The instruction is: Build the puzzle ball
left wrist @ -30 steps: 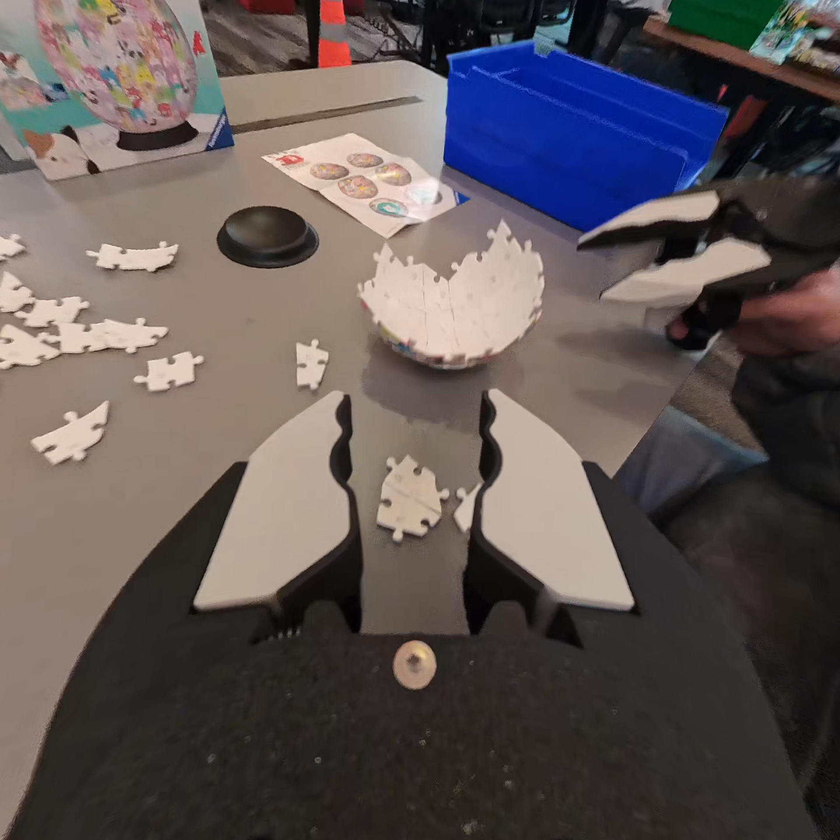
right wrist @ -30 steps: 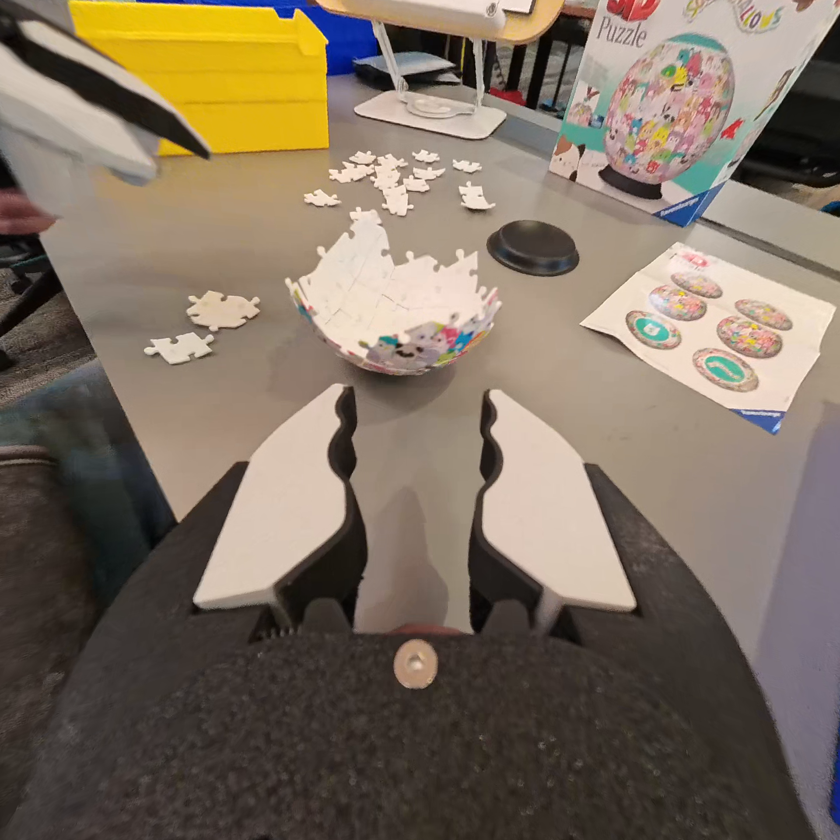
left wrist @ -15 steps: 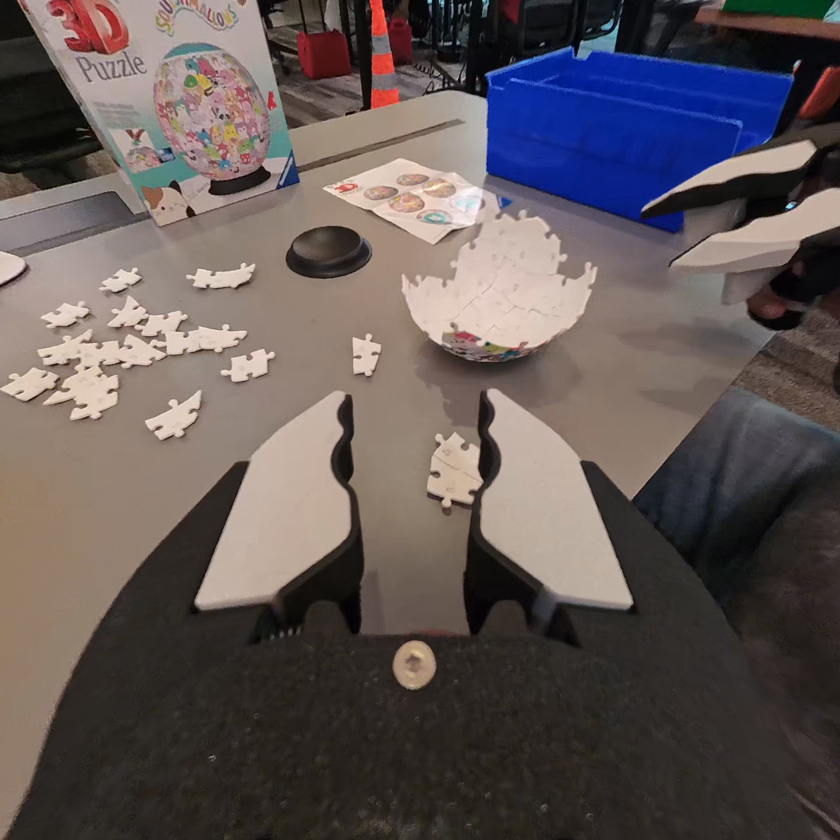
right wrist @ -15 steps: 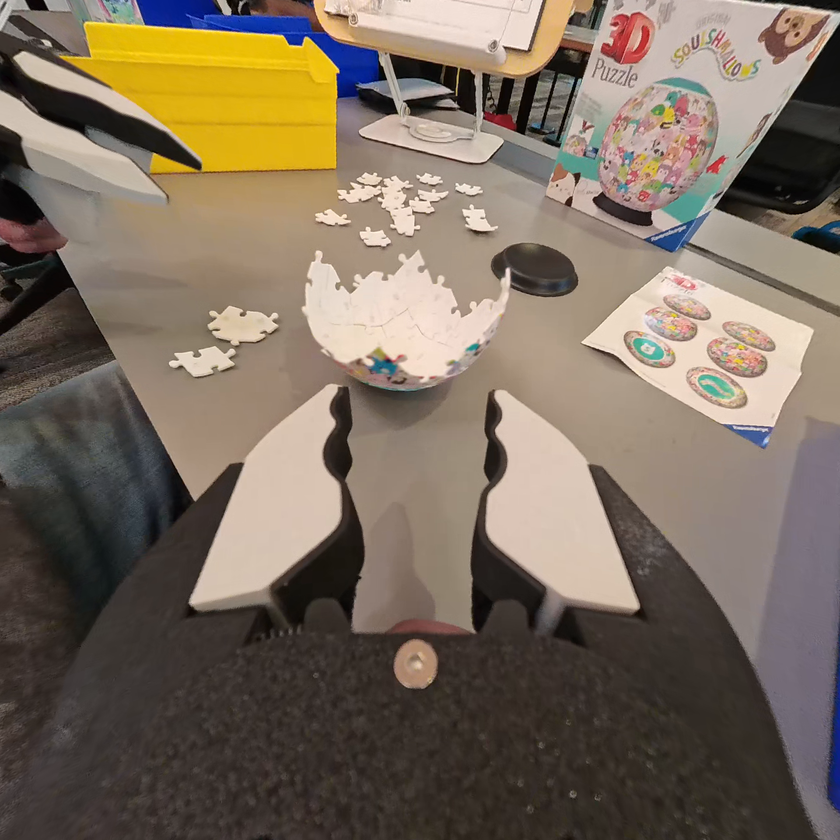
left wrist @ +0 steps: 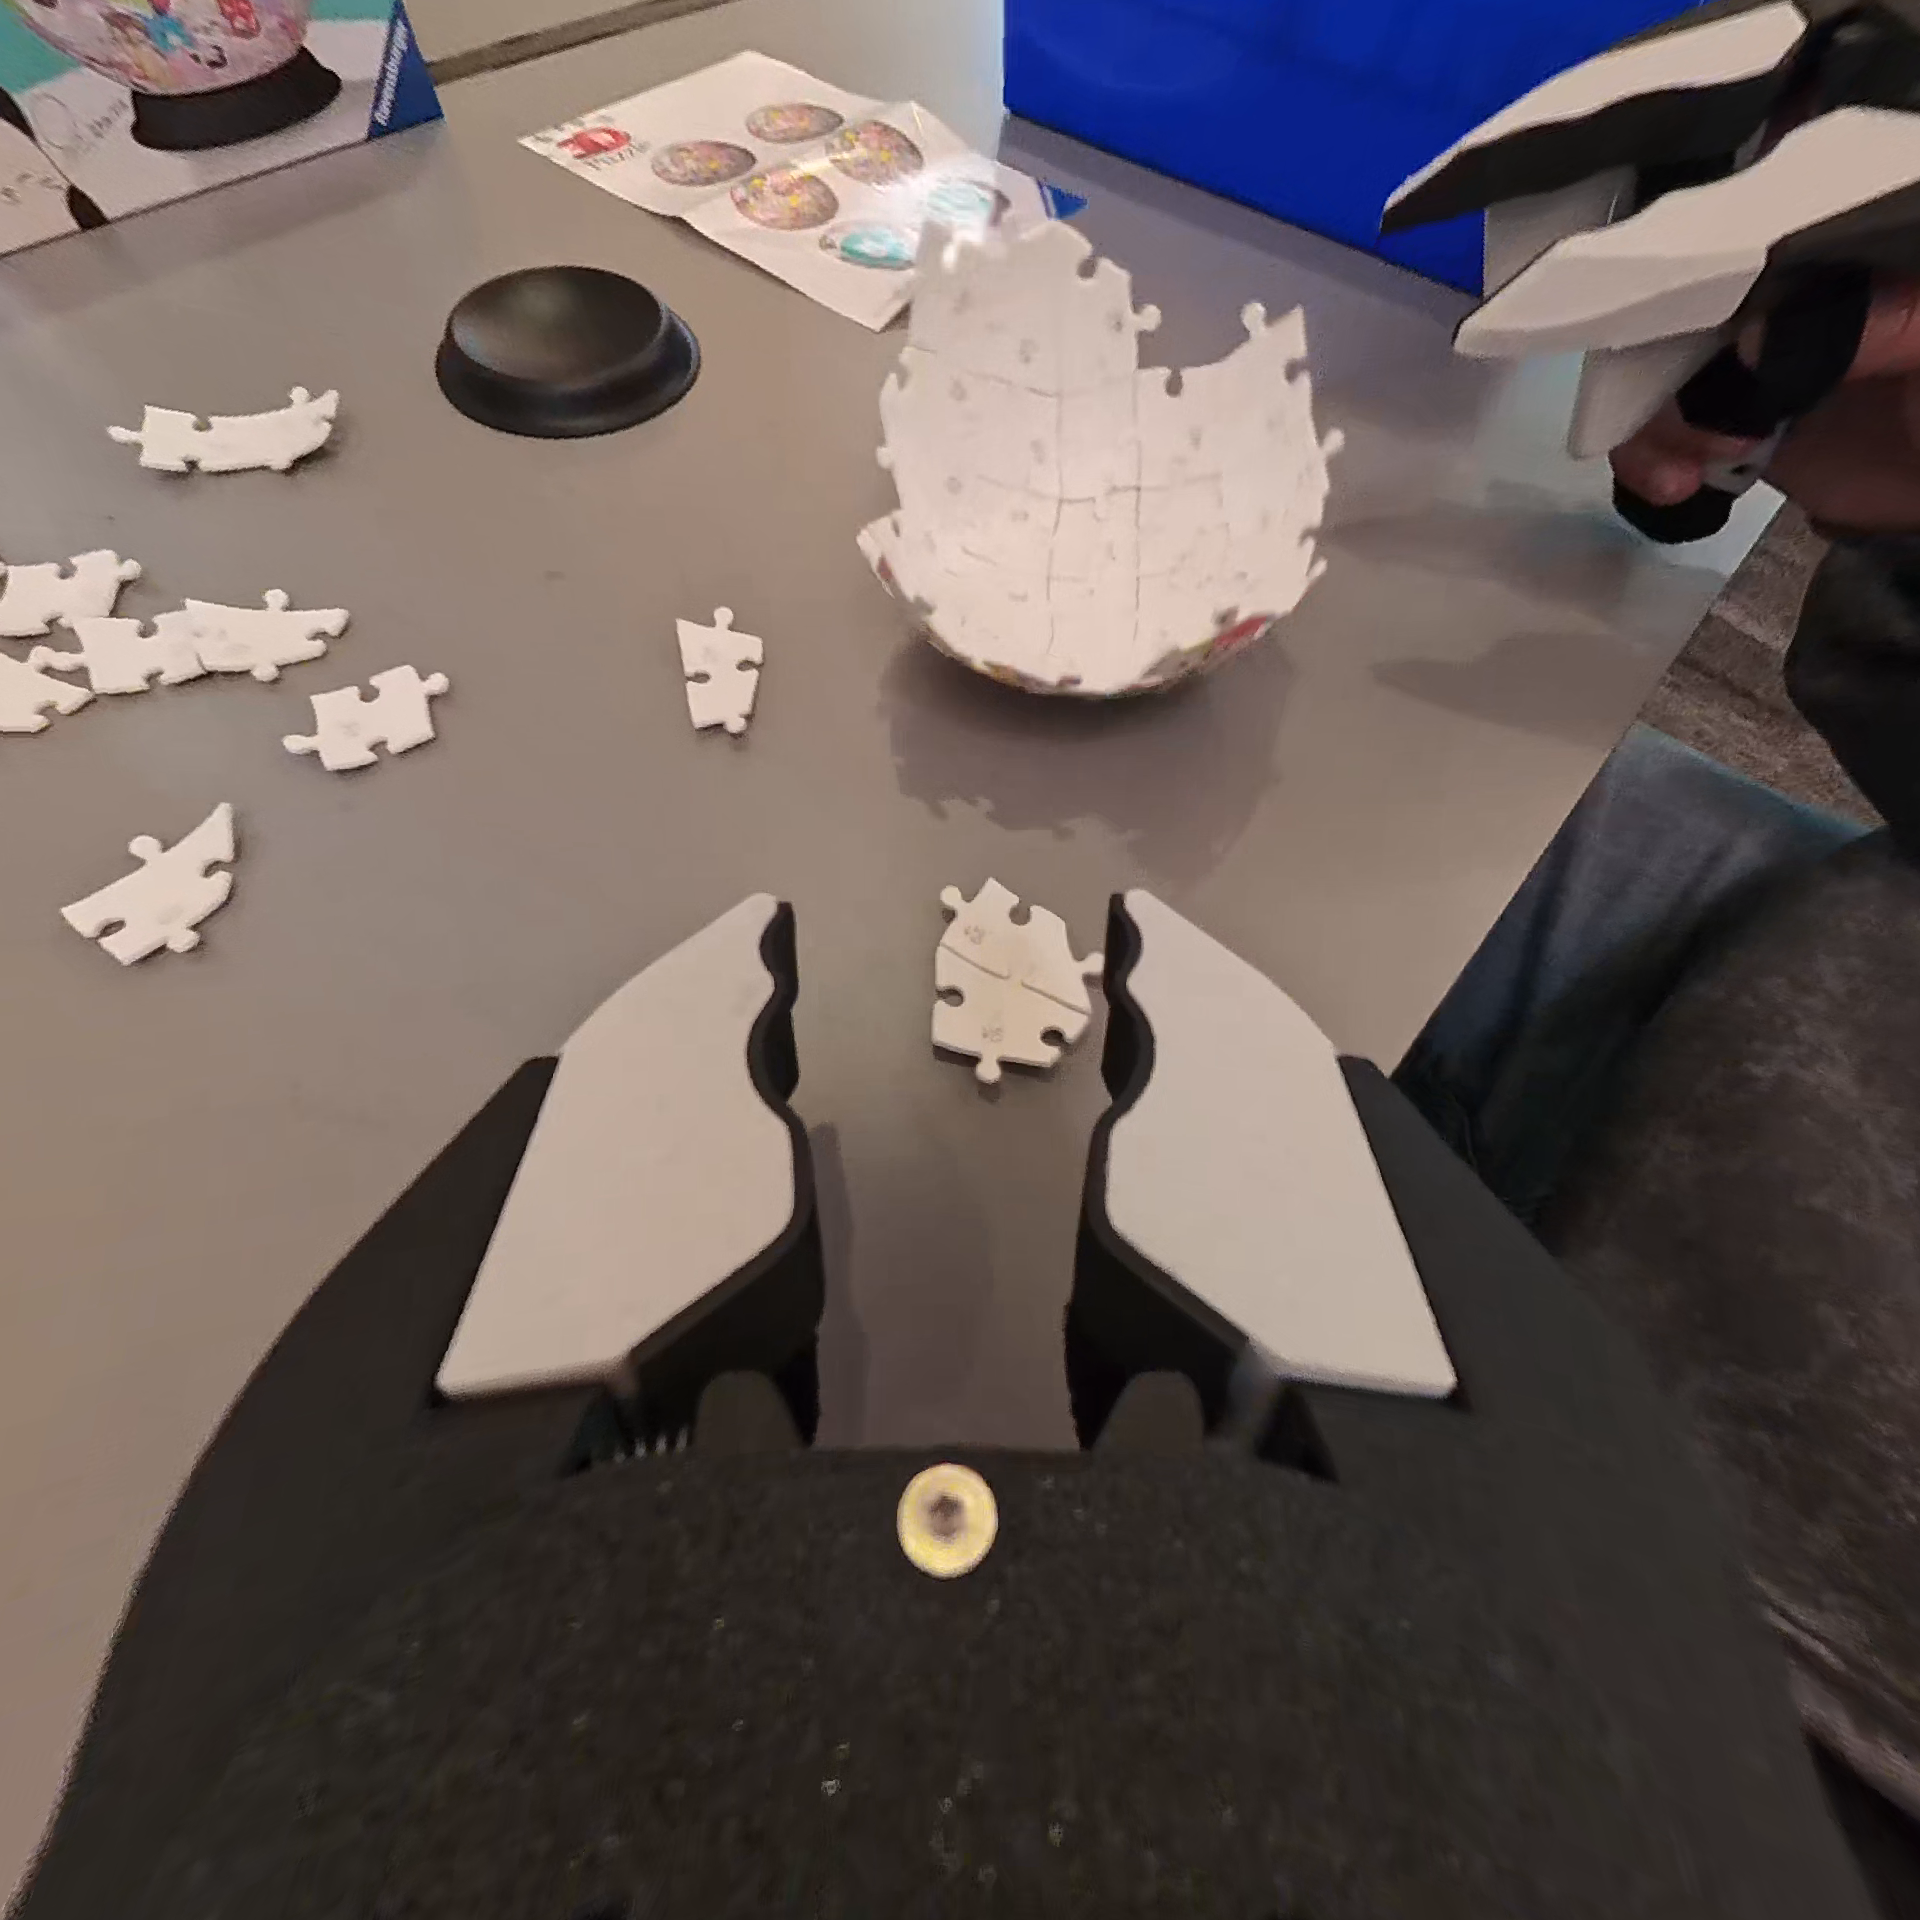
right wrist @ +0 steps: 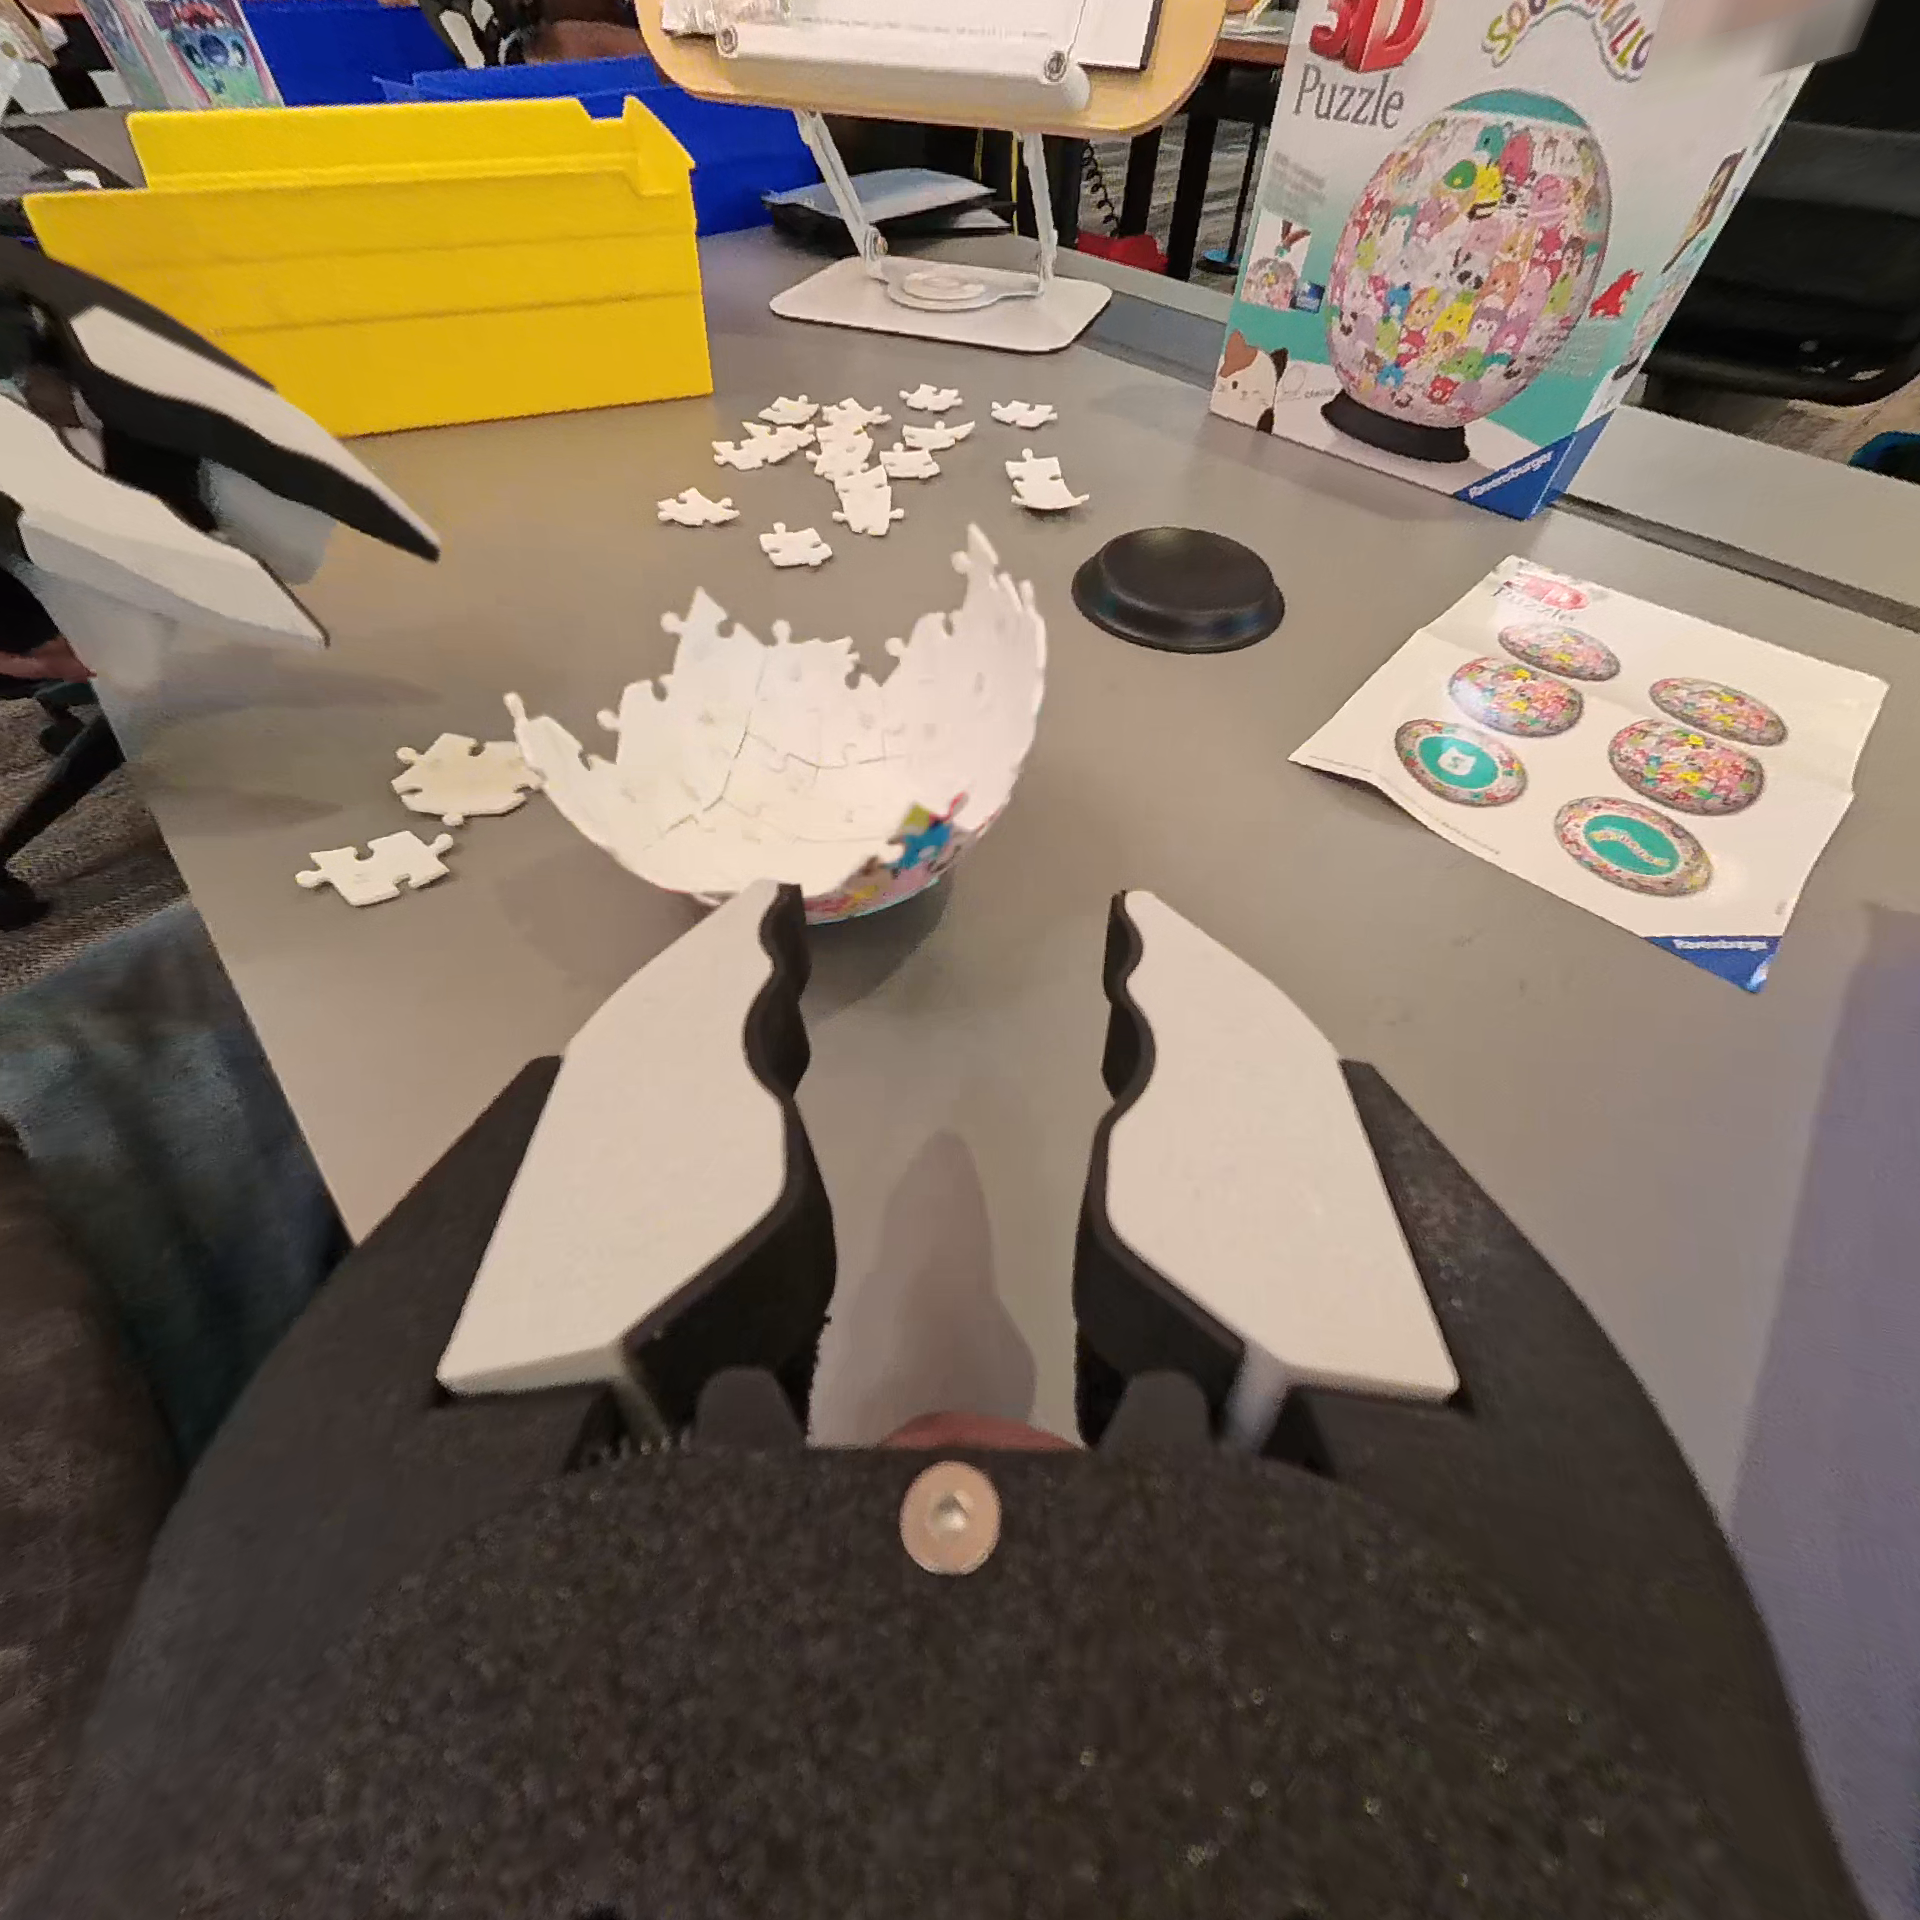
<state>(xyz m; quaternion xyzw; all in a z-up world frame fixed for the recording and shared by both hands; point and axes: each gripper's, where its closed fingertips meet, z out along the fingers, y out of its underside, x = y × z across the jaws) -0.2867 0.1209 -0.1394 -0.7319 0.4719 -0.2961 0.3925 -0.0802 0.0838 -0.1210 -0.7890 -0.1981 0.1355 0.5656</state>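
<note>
The half-built puzzle ball (left wrist: 1101,520) is a white shell with coloured print outside, resting tilted on the grey table (left wrist: 520,987). My left gripper (left wrist: 951,914) is open and empty, low over the table, with a small joined cluster of pieces (left wrist: 1008,977) lying between its fingertips by the right finger. My right gripper (right wrist: 951,909) is open and empty, its left fingertip just in front of the ball (right wrist: 810,748). Each gripper shows in the other's view, the right one (left wrist: 1423,286) and the left one (right wrist: 374,594), both held above the table.
Loose white pieces (left wrist: 208,644) lie to the left, with one (left wrist: 717,670) near the ball. A black round stand (left wrist: 566,348), a leaflet (right wrist: 1600,769), the puzzle box (right wrist: 1475,260), a yellow bin (right wrist: 395,270) and a blue bin (left wrist: 1247,104) sit around. The table edge is beside a person's legs (left wrist: 1662,1039).
The ball has rocked, so its tall side now leans the other way. Both grippers have moved closer to the table and the ball, both still open.
</note>
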